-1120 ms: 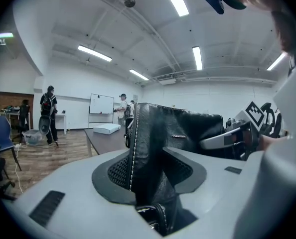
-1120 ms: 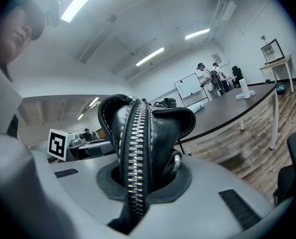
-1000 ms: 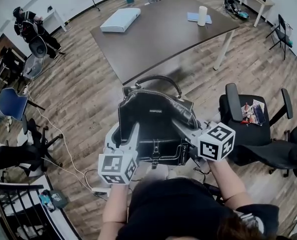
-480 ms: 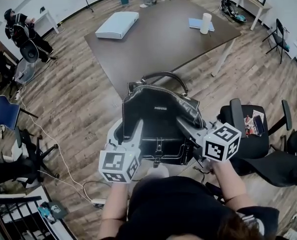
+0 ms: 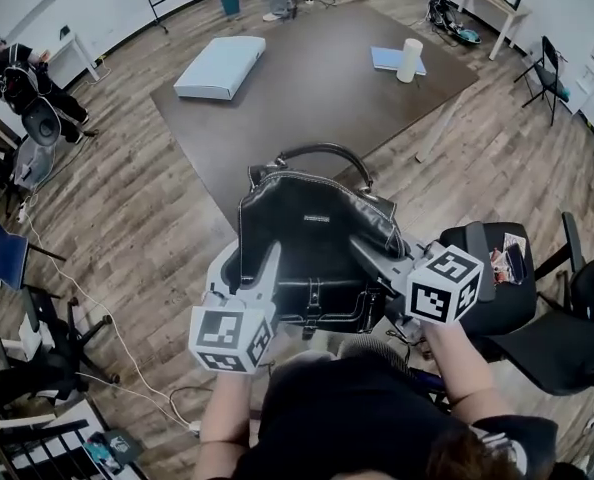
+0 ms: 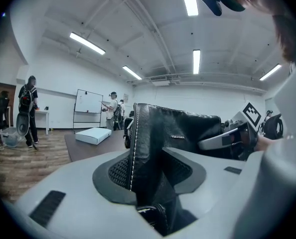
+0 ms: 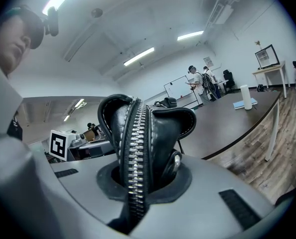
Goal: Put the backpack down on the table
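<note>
Upright and clear of the floor, a black leather backpack with white stitching, a zipped side and an arched top handle is gripped at both flanks. The dark brown table lies at its 12 o'clock, its near corner just behind the handle.

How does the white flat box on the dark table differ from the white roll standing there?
The box lies flat and low; the roll stands upright. The box is broad and rectangular; the roll is a slim cylinder. In the head view the box is at the table's left part, the roll at its right, by a flat blue thing. Both are white and rest on the table.
</note>
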`<action>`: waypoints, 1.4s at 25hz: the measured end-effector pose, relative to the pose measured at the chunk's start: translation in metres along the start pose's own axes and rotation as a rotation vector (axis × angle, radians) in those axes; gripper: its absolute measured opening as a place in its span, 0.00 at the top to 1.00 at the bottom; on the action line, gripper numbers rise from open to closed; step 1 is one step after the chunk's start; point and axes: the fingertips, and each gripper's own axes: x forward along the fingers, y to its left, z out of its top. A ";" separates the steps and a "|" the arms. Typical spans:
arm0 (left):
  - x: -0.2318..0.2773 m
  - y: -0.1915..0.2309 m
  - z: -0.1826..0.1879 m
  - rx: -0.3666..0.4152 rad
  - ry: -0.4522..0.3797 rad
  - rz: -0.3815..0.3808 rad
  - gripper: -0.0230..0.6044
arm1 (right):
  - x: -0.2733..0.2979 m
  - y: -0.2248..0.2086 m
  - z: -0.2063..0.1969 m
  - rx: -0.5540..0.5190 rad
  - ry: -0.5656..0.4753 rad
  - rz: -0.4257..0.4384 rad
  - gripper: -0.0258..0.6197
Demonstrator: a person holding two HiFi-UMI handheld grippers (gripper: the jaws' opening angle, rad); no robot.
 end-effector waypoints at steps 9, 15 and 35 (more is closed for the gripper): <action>0.084 -0.004 0.026 0.001 0.001 0.013 0.68 | 0.012 -0.076 0.047 0.002 0.002 0.016 0.89; 0.151 -0.025 0.054 -0.011 -0.039 0.024 0.69 | 0.004 -0.138 0.093 -0.046 -0.009 0.027 0.89; 0.331 -0.010 0.114 0.029 -0.070 -0.032 0.70 | 0.044 -0.287 0.192 -0.083 -0.068 -0.068 0.89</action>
